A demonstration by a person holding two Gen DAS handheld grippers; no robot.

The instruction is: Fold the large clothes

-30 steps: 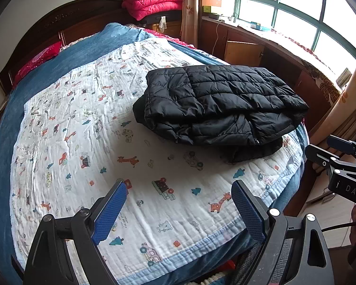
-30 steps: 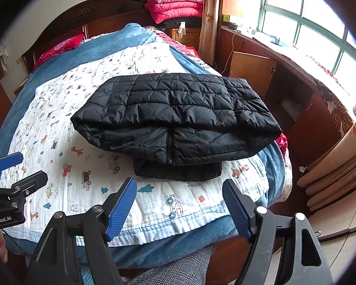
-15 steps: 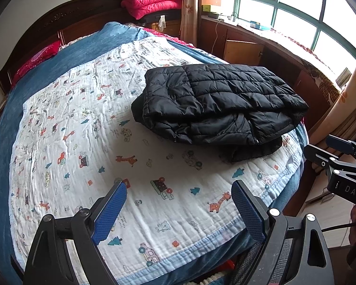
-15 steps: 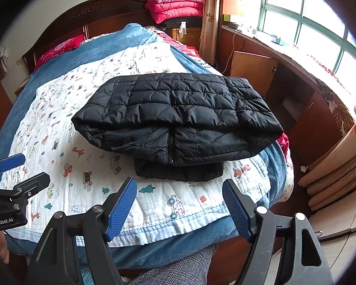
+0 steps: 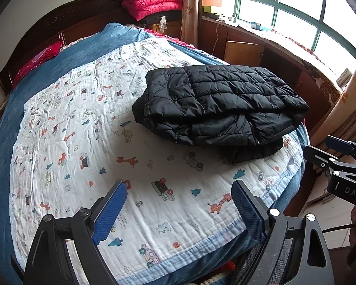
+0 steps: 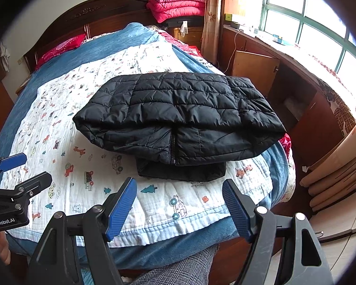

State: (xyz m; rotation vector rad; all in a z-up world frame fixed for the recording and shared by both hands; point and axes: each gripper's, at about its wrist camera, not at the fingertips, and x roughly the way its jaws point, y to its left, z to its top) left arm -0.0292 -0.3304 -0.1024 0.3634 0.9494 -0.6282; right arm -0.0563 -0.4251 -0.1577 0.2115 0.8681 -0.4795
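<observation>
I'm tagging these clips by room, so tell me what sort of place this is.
A home bedroom, most likely. A bed with a carved wooden headboard carries a cartoon-print quilt with a folded black puffer jacket on it, and pink folded bedding is stacked beside a large window.

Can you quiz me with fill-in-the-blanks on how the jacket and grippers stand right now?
1. The black jacket lies ___ on the printed quilt.
2. The right gripper has its jaws ___, with nothing between them.
3. The left gripper touches ___ of the jacket.
4. The pink blankets are stacked beside the ___.

Missing: folded; open; none; headboard
</observation>
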